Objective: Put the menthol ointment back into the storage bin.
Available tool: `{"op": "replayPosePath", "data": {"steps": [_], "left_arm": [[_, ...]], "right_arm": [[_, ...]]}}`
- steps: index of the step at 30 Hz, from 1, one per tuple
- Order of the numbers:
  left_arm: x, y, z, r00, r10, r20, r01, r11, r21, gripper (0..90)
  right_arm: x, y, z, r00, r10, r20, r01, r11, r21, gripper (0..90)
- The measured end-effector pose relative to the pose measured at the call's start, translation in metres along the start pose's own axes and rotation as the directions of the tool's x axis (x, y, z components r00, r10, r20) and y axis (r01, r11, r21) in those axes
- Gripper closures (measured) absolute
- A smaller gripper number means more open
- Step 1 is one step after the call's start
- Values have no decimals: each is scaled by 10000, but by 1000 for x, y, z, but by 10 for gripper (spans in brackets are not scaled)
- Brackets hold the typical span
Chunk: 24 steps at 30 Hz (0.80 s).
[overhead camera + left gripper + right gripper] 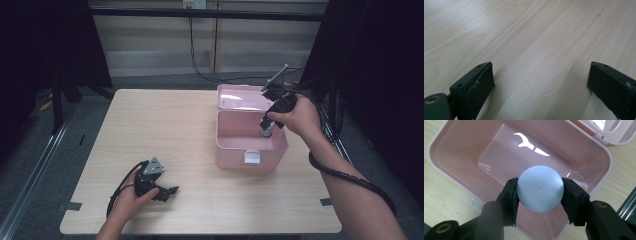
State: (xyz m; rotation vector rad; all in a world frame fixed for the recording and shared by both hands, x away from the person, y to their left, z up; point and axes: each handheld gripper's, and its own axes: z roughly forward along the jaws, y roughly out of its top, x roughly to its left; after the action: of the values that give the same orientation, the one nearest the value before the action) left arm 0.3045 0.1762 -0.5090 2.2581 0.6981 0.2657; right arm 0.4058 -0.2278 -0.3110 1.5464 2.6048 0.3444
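Pink plastic box [454, 170], lid hinged open behind it, standing on the pale wood table [165, 125]: take this as your landmark for every entry below.

Item one: pale blue ball [540, 188], or a rounded cap (you cannot tell which from above). It hangs over the box's open cavity, toward the box's right wall, clamped between the two black pads of your right gripper [540, 195]. The jaws press on its widest part from opposite sides, closed as far as the item allows. In the high view the same gripper [266, 125] points down into the box at its right rim, with something grey showing under the tips.

Item two: box interior. Bare pink floor, glossy, with light reflections and nothing lying in it.

Item three: left gripper [167, 192]. It rests on the table well to the left of the box and nearer to you, jaws spread wide, holding nothing; bare wood lies between the pads [481, 85].

Handling note, as a judgement: the step in hand looks like setting the ball down inside the box. Lower it until it sits close to the floor before easing the jaws apart, since a round thing dropped on glossy plastic will likely roll or bounce. Keep the tips clear of the right wall, and open slowly so neither pad flicks it sideways.
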Motion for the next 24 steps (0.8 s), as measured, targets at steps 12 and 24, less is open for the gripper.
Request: {"op": "replayPosePath", "data": {"steps": [12,24], "left_arm": [[0,0,0,10000,14,11,-14,10000,12,64],[0,0,0,10000,23,-20,-23,10000,40,64]], "right_arm": [[-5,4,20,9974,713,98,-712,9974,-69,506],[-10,9,42,9941,1085,-1,-1085,9940,-158,505]]}}
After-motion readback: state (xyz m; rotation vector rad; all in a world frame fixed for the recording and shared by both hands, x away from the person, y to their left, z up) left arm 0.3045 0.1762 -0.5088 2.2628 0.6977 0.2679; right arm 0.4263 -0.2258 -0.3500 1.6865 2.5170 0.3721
